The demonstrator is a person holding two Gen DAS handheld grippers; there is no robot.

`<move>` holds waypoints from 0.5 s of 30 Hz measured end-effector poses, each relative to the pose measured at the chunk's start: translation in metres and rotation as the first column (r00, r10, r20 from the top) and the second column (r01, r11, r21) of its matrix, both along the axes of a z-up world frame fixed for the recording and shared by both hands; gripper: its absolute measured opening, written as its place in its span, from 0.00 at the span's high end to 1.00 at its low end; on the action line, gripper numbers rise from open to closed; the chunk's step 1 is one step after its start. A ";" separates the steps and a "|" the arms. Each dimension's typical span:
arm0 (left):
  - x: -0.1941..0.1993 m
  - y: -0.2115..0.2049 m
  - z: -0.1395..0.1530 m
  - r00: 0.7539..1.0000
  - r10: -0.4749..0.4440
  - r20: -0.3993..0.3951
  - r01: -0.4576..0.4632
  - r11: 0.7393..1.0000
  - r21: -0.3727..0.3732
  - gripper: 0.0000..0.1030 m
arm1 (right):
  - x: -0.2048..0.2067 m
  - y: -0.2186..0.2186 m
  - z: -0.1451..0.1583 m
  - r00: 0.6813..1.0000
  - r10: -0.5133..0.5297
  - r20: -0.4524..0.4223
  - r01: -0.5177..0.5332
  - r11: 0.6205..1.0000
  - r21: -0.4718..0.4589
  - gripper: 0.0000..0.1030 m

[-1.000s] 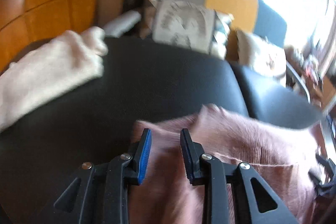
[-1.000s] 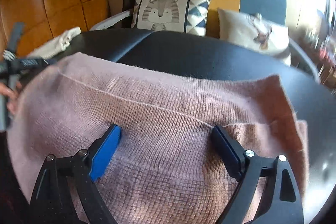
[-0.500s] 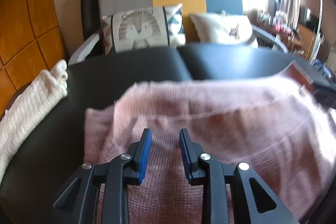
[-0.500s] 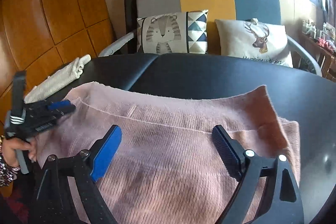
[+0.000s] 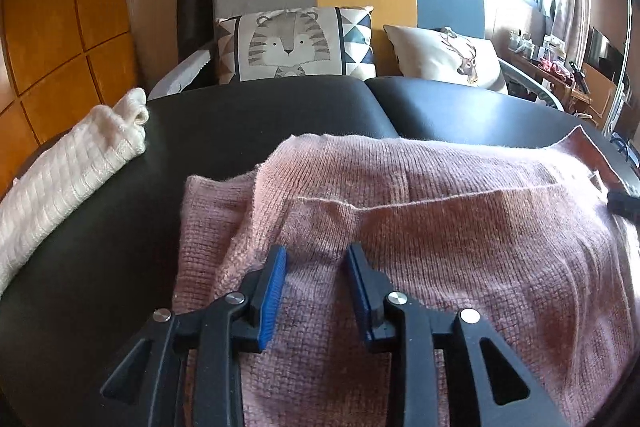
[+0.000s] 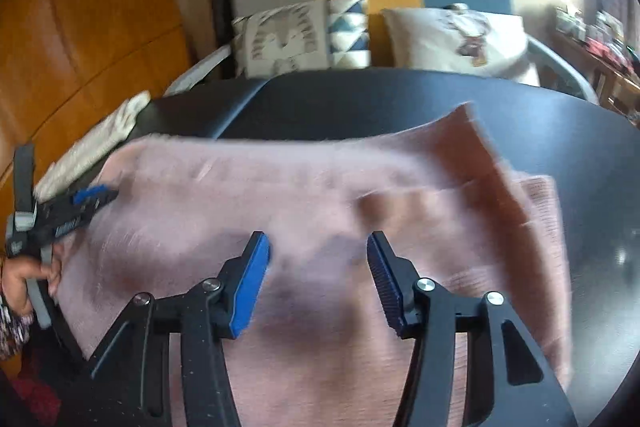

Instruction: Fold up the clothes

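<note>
The pink sweater [image 5: 460, 227] lies spread on the black surface [image 5: 260, 131], a layer already turned over itself with a lower edge jutting out on its left, so by my reading the fold is begun but far from a neat stack. Both the left claw [image 5: 316, 259] and the right claw [image 6: 318, 247] hover over the sweater with jaws apart, gripping nothing. It is a soft, fuzzy ribbed knit with a raised seam; left of it lies a cream cable-knit [image 5: 68, 175].

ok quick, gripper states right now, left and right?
Left gripper: open, over the pink sweater, holding nothing.
Right gripper: open, over the sweater, holding nothing.
</note>
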State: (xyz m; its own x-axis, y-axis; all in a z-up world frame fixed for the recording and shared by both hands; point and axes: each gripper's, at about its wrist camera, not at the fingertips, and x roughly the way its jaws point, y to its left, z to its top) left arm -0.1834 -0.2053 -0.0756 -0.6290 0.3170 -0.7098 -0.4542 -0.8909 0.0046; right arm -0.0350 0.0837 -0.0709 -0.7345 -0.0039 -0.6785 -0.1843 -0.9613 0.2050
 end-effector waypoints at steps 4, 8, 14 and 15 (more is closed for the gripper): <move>-0.001 -0.001 -0.001 1.000 0.000 -0.001 0.000 1.000 0.002 0.69 | 0.001 0.043 -0.006 0.996 -0.074 0.058 0.075 0.997 -0.016 0.65; 0.001 0.002 -0.001 1.000 0.002 -0.014 -0.002 1.000 -0.015 0.69 | 0.008 0.088 -0.024 0.978 -0.176 0.110 0.178 0.984 -0.011 0.92; 0.005 0.007 -0.001 0.999 0.005 -0.032 -0.007 0.999 -0.049 0.69 | 0.020 0.111 -0.023 0.969 -0.229 0.091 0.236 0.969 -0.070 0.98; 0.006 0.007 -0.001 0.999 0.006 -0.033 -0.007 0.999 -0.050 0.69 | 0.024 0.112 -0.018 0.970 -0.232 0.075 0.239 0.965 -0.104 0.94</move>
